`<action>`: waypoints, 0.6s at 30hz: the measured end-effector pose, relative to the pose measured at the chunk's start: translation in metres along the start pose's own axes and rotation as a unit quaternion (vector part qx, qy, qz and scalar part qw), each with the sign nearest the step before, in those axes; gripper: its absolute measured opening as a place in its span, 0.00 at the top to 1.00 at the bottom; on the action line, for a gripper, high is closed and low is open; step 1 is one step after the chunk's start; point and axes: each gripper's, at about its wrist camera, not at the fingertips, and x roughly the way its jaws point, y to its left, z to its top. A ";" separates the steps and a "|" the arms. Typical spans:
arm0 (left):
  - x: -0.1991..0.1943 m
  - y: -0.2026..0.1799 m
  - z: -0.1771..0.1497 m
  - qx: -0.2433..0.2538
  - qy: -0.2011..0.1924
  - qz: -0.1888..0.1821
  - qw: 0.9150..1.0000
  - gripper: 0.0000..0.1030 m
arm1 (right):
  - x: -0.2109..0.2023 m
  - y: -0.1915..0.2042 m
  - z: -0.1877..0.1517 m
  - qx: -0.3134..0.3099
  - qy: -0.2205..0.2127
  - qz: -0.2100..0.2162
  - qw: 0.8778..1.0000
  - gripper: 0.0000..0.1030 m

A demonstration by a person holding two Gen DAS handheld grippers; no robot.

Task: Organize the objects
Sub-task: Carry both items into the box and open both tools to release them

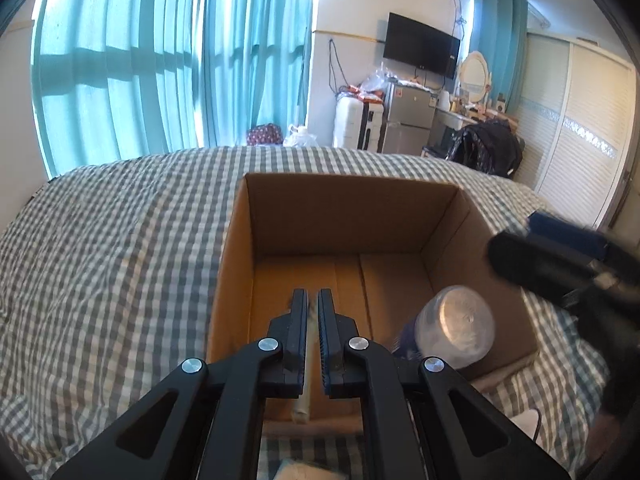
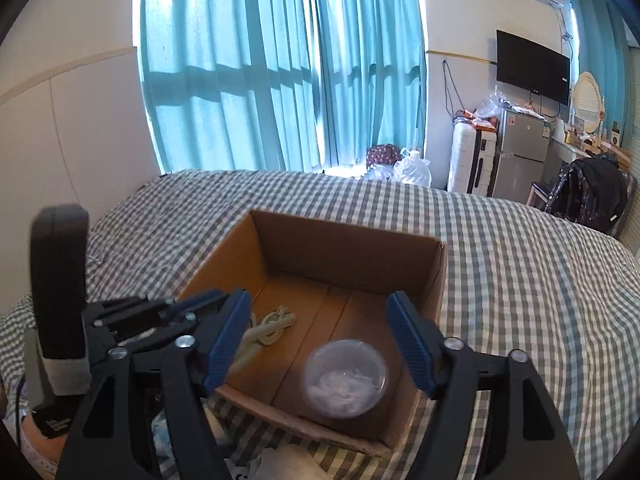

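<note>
In my left wrist view, my left gripper [image 1: 313,296] is clamped on a pale cord [image 1: 307,354] over the near edge of the box [image 1: 236,248], which sits on the bed [image 1: 100,240]. A clear tub [image 1: 454,326] shows at the box's near right corner.

In my right wrist view, my right gripper [image 2: 320,344] stands apart above the box [image 2: 432,280], pads touching nothing. The tub [image 2: 345,378] is below it at the box's near edge. The cord [image 2: 272,326] hangs in at the left.
</note>
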 end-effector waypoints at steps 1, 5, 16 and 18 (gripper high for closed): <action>-0.002 -0.001 0.000 0.003 0.003 0.004 1.000 0.91 | -0.006 0.000 0.000 0.002 -0.003 -0.003 1.000 0.21; -0.019 -0.001 -0.002 0.002 0.003 0.018 1.000 0.53 | -0.028 0.003 -0.001 0.007 -0.009 -0.005 1.000 0.20; -0.104 -0.008 -0.018 -0.007 -0.020 0.051 0.998 0.19 | -0.112 0.011 -0.019 -0.026 -0.017 -0.029 0.999 0.13; -0.117 -0.009 -0.023 -0.009 -0.023 0.060 0.998 0.16 | -0.129 0.010 -0.024 -0.032 -0.018 -0.034 0.999 0.13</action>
